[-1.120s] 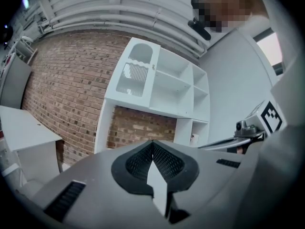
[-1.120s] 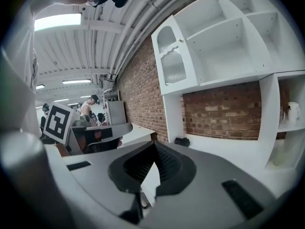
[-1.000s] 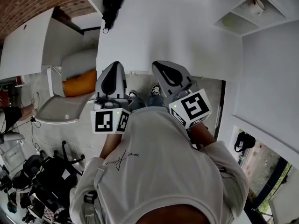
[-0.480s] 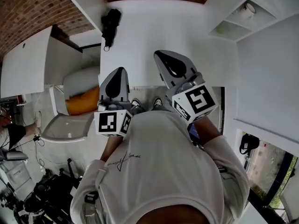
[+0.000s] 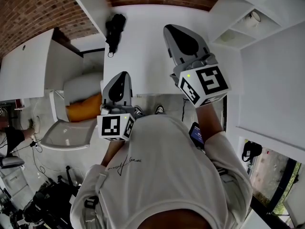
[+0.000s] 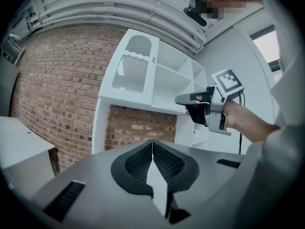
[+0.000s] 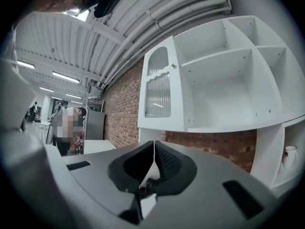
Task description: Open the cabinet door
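Observation:
The white wall cabinet has an arched, ribbed-glass door [image 7: 158, 87] with a small gold knob [image 7: 174, 65] on its right edge; the door lies flush and closed. Open white shelves [image 7: 228, 89] are to its right. The same door [image 6: 133, 67] and knob [image 6: 154, 59] show in the left gripper view. My right gripper [image 7: 154, 147] is shut and empty, raised level and pointing at the cabinet from some way off; it also shows as the right gripper [image 5: 174, 32] over the table and the right gripper [image 6: 180, 99]. My left gripper [image 6: 152, 144], lower and to the left, the left gripper [image 5: 123, 76], is shut and empty.
A white table [image 5: 147, 46] stands in front of me with a black object [image 5: 114, 25] on its far left. A chair with an orange cushion [image 5: 83, 106] is at the left. A cup [image 5: 256, 16] sits on a lower shelf. Behind the cabinet is a brick wall [image 6: 52, 94].
My right gripper has risen and moved forward over the table toward the cabinet. My left gripper has edged forward a little. Both stay shut.

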The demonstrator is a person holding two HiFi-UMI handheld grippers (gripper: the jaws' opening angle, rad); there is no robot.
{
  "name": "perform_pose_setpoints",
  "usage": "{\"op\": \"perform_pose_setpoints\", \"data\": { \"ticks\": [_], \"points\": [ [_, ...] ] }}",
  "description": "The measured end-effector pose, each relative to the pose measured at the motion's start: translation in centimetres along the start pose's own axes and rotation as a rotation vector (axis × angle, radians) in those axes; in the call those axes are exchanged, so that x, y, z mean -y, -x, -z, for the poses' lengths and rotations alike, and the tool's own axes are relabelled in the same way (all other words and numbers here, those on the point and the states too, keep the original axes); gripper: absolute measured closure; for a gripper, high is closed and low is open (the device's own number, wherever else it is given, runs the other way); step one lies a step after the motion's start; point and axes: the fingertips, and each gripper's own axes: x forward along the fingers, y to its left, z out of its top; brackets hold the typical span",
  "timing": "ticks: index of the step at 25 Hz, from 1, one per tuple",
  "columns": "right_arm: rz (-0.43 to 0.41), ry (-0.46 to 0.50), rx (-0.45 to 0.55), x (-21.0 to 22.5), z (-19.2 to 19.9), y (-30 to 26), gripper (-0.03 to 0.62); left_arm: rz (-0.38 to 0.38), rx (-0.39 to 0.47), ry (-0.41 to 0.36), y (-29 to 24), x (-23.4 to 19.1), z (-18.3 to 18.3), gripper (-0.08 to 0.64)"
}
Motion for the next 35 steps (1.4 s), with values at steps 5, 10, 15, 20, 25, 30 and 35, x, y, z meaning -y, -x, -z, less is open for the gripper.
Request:
{"op": "perform_pose_setpoints", "data": {
  "ticks": [5,10,15,20,25,30,35],
  "points": [
    [0.027,0.019,0.008,1.4,-1.6,-2.0,0.566,-0.051,0.006,-0.023,0.5,-1.9,-0.3,0.543],
    [0.032,0.060,-0.006,2.4,-2.6,-4.4,0.566,-0.038,-0.002,-0.034,0.5,-1.7,0.0,0.543],
    [0.039,0.066,-0.009,3.4,-3.2,-6.5,0.565,-0.009,-0.022,-0.027,0.3,-0.8,0.9,0.543],
    [0.061,0.061,-0.020,4.8,-3.5,-8.1,0.535,0.011,-0.023,-0.031,0.1,-0.3,1.0,0.543],
    [0.078,0.050,-0.010,6.1,-4.1,-9.9,0.515,0.014,-0.017,-0.038,-0.1,-0.6,0.8,0.543],
    [0.074,0.036,0.003,7.1,-4.7,-11.4,0.489,0.024,-0.024,-0.034,0.0,-0.5,0.9,0.543],
    [0.035,-0.013,0.019,8.3,-4.7,-13.3,0.437,0.029,-0.025,-0.043,-0.2,-0.6,0.9,0.543]
  ]
}}
